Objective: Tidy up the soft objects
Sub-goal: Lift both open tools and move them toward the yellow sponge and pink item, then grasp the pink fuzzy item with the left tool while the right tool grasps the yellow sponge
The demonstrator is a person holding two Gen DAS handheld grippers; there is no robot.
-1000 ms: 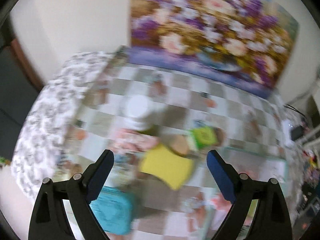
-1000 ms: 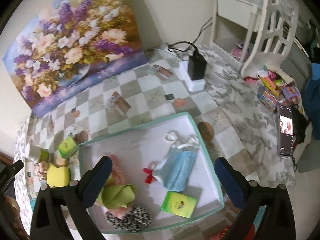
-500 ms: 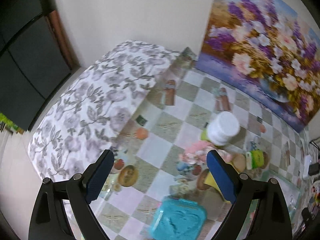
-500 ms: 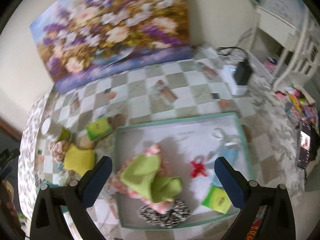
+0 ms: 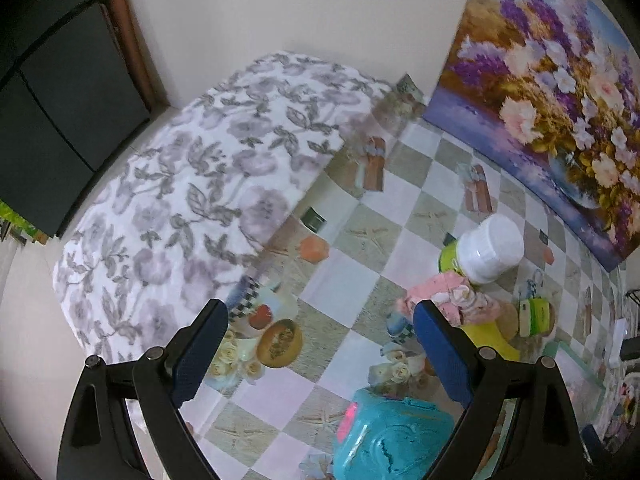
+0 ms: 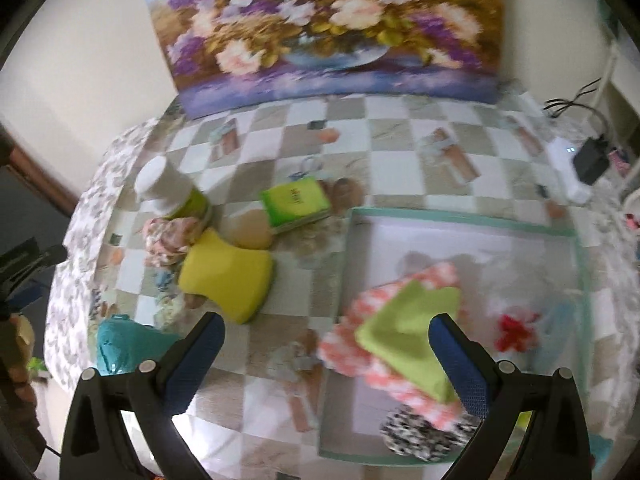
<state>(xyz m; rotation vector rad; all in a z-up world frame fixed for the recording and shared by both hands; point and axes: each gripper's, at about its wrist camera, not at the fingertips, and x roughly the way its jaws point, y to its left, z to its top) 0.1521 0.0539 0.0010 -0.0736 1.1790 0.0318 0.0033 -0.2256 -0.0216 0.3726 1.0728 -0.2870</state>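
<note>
The left gripper (image 5: pixel 318 350) hangs above the table with its jaws spread wide, the two blue-padded fingers (image 5: pixel 200 346) well apart and nothing between them. Its black finger arms angle up from the lower edge of the left wrist view. The right gripper (image 6: pixel 326 358) is likewise held aloft with its jaws wide apart, its blue pads (image 6: pixel 460 364) gripping nothing. At the far left edge of the right wrist view a part of the left gripper's black frame (image 6: pixel 28 258) shows
</note>
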